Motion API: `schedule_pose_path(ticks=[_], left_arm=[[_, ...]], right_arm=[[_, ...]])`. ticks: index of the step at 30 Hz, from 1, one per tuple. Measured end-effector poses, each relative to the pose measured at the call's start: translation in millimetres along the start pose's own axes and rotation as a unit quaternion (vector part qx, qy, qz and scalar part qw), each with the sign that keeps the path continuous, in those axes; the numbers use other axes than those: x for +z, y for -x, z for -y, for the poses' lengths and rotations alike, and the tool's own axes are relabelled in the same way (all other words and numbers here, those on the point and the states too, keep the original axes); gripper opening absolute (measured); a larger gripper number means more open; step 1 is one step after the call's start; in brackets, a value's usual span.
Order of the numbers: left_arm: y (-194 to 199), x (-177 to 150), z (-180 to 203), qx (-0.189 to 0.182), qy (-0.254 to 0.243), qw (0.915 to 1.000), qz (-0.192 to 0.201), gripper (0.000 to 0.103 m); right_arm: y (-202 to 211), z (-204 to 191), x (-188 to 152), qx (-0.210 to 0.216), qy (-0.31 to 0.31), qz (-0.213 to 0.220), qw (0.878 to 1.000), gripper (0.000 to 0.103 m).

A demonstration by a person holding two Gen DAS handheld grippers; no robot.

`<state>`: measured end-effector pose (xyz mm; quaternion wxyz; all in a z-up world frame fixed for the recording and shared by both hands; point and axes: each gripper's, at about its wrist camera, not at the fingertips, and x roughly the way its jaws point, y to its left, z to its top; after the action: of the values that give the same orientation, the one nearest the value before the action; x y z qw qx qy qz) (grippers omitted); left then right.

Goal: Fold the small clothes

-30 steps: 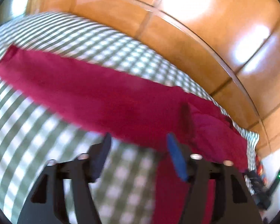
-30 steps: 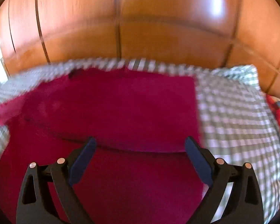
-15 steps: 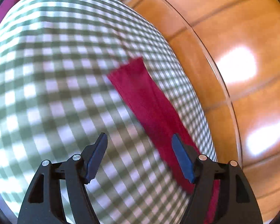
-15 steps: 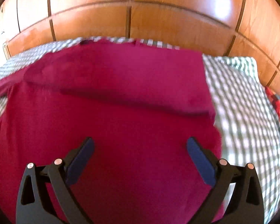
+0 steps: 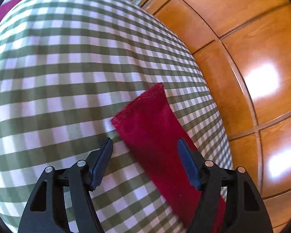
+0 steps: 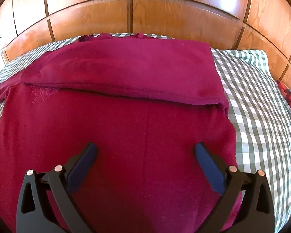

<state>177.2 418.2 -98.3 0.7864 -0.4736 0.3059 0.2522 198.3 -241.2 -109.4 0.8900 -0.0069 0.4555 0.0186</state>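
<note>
A crimson garment [image 6: 126,128] lies spread on a green-checked bed [image 6: 261,116], one sleeve [image 5: 155,128] stretched out beside wooden panels [image 5: 252,58]. The left claw [image 5: 145,145] hovers over the sleeve's cuff, jaws closing slightly around empty air. The right claw [image 6: 145,149] hangs wide and empty over the body.

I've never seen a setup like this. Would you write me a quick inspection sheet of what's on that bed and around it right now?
Surface: bed with a green-and-white checked sheet.
Job's things: crimson garment spread flat, one sleeve folded across its top; the other sleeve lies stretched out on the sheet.
Clutter: red plaid cloth at the bed's right edge.
Tools: left tool has nothing gripped, its jaws closing a little, hanging over the stretched sleeve near its cuff; right tool open, empty, over the garment's body.
Cables: nothing seen.
Surroundings: glossy wooden panels behind the bed.
</note>
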Motion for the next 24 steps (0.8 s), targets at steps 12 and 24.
schedule_pose_path(ticks=[12,24], left_arm=[[18,-30,81,-0.046,-0.145,0.9884,0.0,0.01],[59,-198,216,-0.22,-0.351,0.9072,-0.074,0.003]], right_arm=[[0,2,-2,0.001,0.001,0.0,1.0,0.101],[1,4,-2,0.006,-0.006,0.005,1.0,0.101]])
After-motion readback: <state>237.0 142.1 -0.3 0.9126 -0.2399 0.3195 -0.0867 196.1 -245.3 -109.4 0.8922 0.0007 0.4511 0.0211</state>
